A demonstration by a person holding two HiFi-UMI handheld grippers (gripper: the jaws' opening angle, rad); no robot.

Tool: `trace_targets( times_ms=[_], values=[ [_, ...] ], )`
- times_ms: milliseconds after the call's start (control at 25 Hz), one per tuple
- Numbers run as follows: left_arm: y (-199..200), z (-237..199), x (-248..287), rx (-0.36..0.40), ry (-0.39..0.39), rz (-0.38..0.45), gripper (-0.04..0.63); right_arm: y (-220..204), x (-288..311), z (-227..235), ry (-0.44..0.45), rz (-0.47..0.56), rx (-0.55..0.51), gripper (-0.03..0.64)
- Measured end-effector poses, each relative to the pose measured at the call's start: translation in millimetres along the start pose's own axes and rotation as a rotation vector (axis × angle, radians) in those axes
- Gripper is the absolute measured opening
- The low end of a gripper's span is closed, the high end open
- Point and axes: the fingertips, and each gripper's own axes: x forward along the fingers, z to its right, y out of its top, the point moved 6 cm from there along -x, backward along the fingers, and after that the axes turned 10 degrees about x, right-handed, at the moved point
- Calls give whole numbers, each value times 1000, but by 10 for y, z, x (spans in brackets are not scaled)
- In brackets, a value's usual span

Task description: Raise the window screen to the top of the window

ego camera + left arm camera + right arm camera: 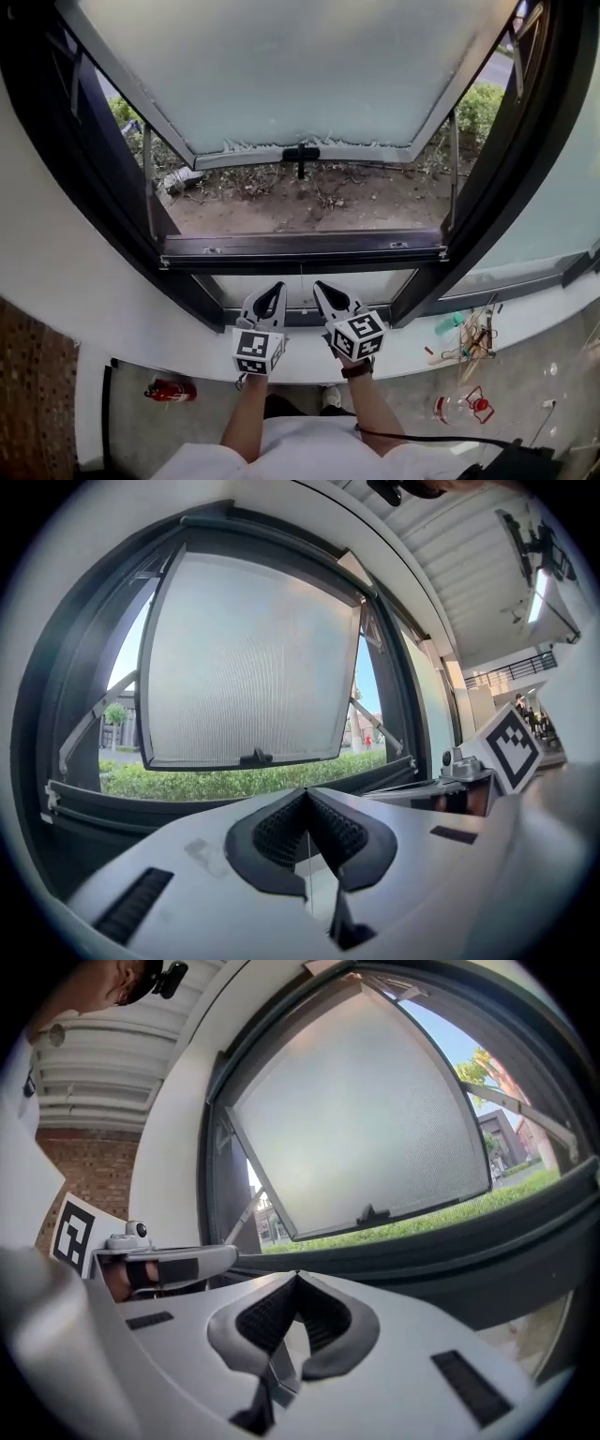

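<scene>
Located the window screen by its dark, straight metal pull bar (300, 249), lying at the very bottom of the black-framed window opening (127, 202), just above the lower frame rail. Read its long axis as horizontal, running left to right from one side of the frame to the other, with pale end pieces against both sides. Could not make out any mesh.

Noted beyond it a frosted glass sash (291, 66) swung outward from the top, its lower edge pointing away from the room, with a small black handle (300, 153) at the middle of that edge. Saw bare soil (309, 202) and green hedge (478, 108) outside.

Found the left gripper (277, 292) and the right gripper (323, 291) side by side below the bar, over the white ledge (84, 300), tips aimed at the window and apart from the bar. Checked the left gripper view: jaws closed, ribbed dark pads (281, 832) pressed together, nothing between. Checked the right gripper view: same, pads (267, 1316) meeting, nothing held.

Logged a red fire extinguisher (171, 389) on the floor at lower left and a clutter of small items (464, 339) on the ledge at right.
</scene>
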Motion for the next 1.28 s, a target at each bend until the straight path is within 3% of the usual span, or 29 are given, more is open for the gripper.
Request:
trace_targets(
  times_ms=[80,280,440,520,640,720,800,920,1120,1280],
  values=[
    [-71,-72,83,18,-10,-18,0,-84,103,160,-26,-14,33,2],
    [-21,-255,295,110,-85,-16,0,-202,364,374,-112,-75,0,2],
    [-21,-422,412,167,-129,-13,0,-179,493,372,-117,-79,-24,3],
    [-75,-432,427,287,-155,-23,0,-257,529,345,-124,-98,-37,7],
    [-174,-316,420,542,-209,-62,0,-470,565,324,-155,-149,-41,130],
    [-228,-286,447,600,-236,-95,0,-572,617,341,-166,-156,-28,187],
    [-298,-280,487,638,-262,-130,5,-646,699,344,-161,-156,-31,192],
    [-380,-301,551,699,-290,-185,87,-755,855,352,-153,-161,-39,192],
    [-451,-294,619,883,-316,-287,124,-865,909,390,-179,-92,-18,189],
    [-510,-324,668,940,-268,-318,124,-1103,972,478,-190,-205,-7,189]
  ],
)
